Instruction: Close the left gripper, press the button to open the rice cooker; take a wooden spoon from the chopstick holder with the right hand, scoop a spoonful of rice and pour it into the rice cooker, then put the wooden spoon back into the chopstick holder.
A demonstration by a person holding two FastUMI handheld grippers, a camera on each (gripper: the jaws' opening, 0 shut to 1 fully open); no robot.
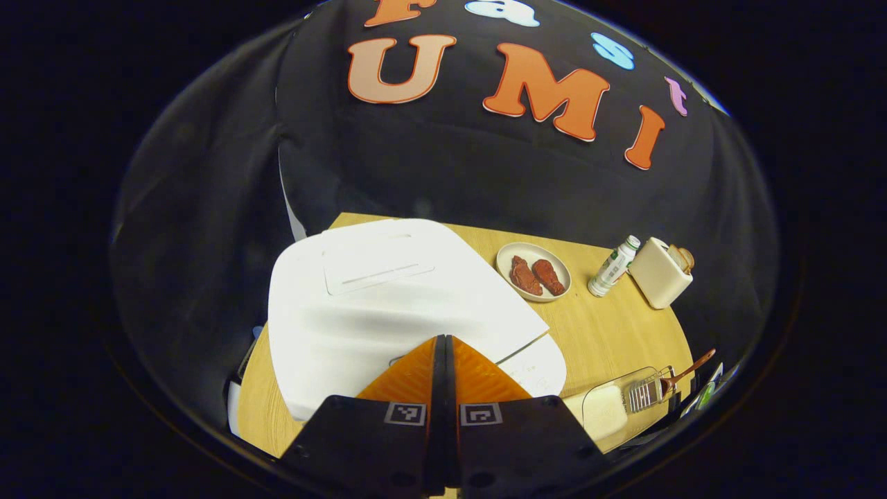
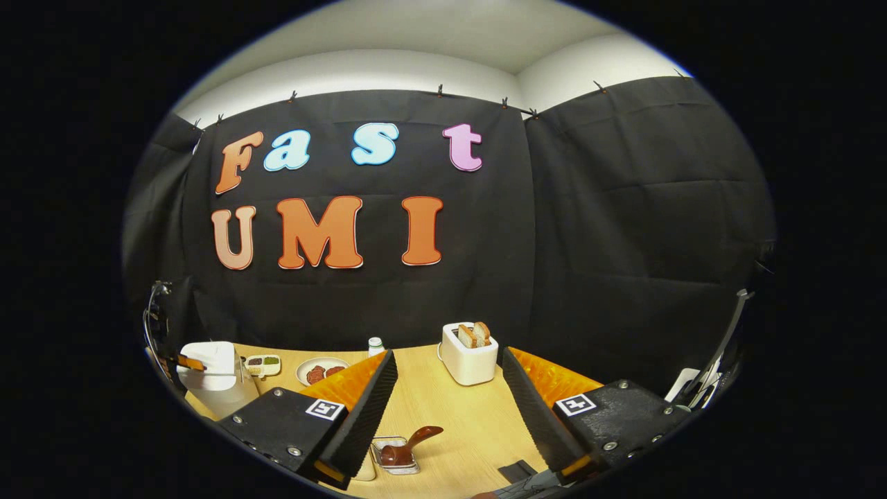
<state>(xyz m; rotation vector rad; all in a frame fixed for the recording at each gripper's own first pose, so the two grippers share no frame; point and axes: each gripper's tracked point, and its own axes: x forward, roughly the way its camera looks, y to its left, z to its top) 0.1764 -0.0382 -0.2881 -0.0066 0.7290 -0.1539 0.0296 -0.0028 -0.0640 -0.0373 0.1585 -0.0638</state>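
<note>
The left hand-held gripper point(image 1: 444, 346) has its fingers pressed together, poised over the lidded rice cooker point(image 1: 388, 305): the button press is in hand, needing a downward push. The right hand-held gripper point(image 2: 443, 402) waits spread apart above the spoon point(image 2: 409, 447) in its holder point(image 2: 396, 463).

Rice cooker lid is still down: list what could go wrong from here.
1. The left gripper is shut and sits over the rice cooker; if it misses the button, it may just push the cooker across the table.
2. The lid, once released, could swing up into that gripper.
3. The right gripper is open above the wooden spoon; a grip on the slanted handle may slip.
</note>
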